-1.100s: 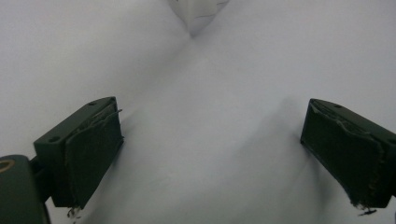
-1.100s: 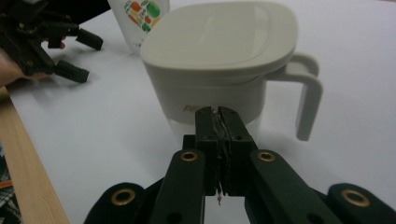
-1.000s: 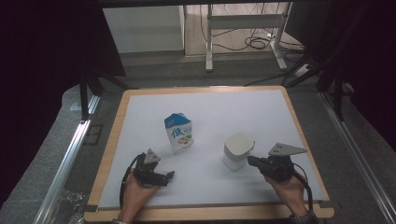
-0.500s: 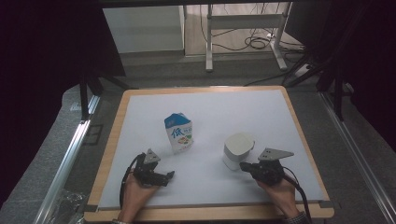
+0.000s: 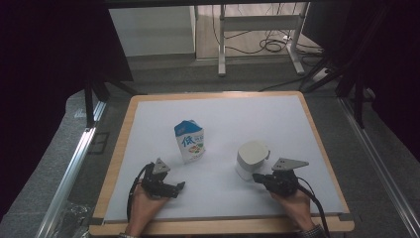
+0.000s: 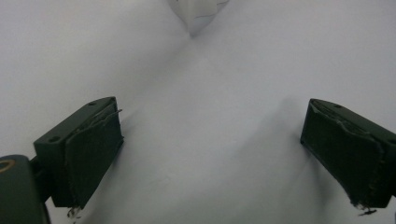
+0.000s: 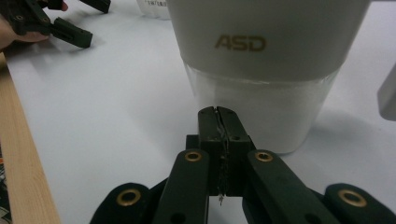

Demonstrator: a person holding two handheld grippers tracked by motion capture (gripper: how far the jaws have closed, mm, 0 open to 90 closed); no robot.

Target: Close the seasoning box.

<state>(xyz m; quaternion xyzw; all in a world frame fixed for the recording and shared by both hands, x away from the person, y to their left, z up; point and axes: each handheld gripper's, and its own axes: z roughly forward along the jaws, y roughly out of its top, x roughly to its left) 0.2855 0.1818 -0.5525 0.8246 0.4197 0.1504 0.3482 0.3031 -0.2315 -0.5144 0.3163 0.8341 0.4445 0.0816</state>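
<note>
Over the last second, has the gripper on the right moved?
Yes. The right gripper has slid left along the table, closing in on the white cup.

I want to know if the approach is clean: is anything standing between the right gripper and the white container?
Nothing visible does. The right gripper, jaws shut, points straight at the white container with bare white table between them. The milk carton stands off to the side.
</note>
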